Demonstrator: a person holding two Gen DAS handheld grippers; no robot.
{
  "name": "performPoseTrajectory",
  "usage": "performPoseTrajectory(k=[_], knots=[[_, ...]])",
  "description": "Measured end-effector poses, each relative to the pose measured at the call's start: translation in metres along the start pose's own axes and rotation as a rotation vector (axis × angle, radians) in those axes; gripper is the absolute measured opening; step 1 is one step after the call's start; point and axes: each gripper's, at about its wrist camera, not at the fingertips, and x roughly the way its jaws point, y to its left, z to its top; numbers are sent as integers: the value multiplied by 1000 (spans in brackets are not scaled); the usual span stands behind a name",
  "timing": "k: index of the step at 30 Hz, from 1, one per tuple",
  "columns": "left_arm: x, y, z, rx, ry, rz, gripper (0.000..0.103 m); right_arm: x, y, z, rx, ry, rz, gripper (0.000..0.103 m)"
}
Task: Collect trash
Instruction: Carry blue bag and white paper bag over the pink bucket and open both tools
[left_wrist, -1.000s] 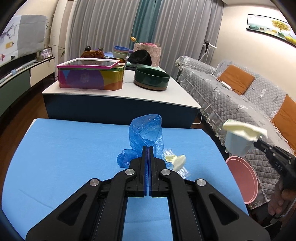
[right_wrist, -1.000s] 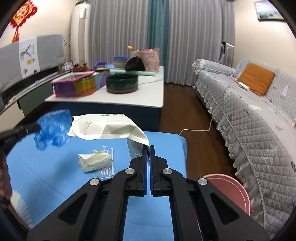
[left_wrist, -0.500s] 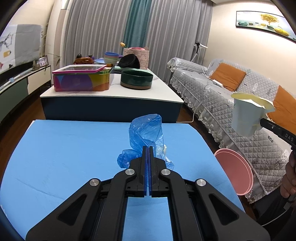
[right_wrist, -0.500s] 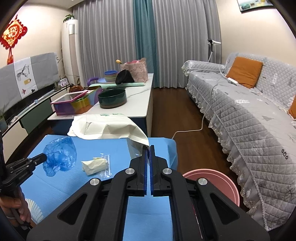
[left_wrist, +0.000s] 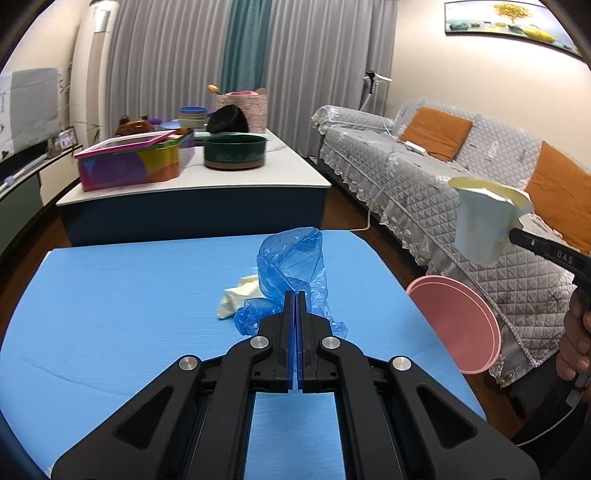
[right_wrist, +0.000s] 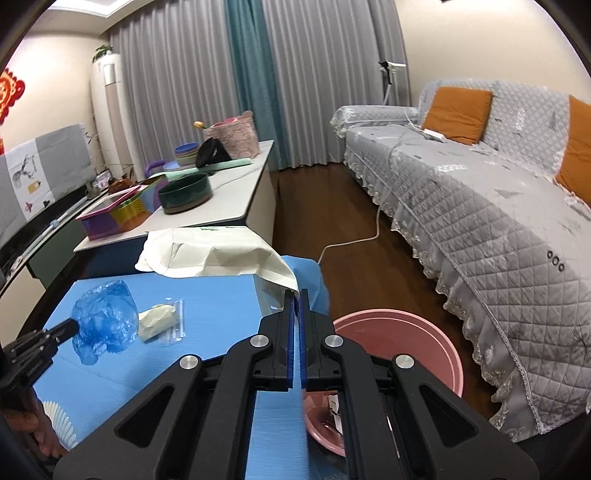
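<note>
My left gripper (left_wrist: 296, 295) is shut on a crumpled blue plastic bag (left_wrist: 293, 266) and holds it above the blue table (left_wrist: 110, 306); the bag also shows in the right wrist view (right_wrist: 103, 321). My right gripper (right_wrist: 294, 293) is shut on a cream paper bag (right_wrist: 207, 254), seen in the left wrist view (left_wrist: 484, 225) held in the air above the pink bin (left_wrist: 456, 328). The bin (right_wrist: 424, 339) stands on the floor at the table's right edge with scraps inside. A crumpled cream wrapper (right_wrist: 157, 317) and a clear plastic sleeve (right_wrist: 175, 321) lie on the table.
A white coffee table (left_wrist: 221, 181) behind carries a colourful tin (left_wrist: 129, 162) and a dark green bowl (left_wrist: 236, 155). A grey quilted sofa (right_wrist: 480, 206) with orange cushions runs along the right. A white cable (right_wrist: 369, 236) lies on the wooden floor.
My right gripper has carried the paper bag up and to the right, over the pink bin. My left gripper has swung right with the blue bag, and the cream wrapper now shows left of it.
</note>
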Motion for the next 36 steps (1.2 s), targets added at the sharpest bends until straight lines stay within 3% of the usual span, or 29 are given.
performPoseTrajectory(k=[12,36], knots=[[17,-45,-5,49,31,-71,0,-11,-45,0,70,-22,-53,2],[57,-161,19,154,40,-219,0,-7,-125,-3,233,-20,-147,2]])
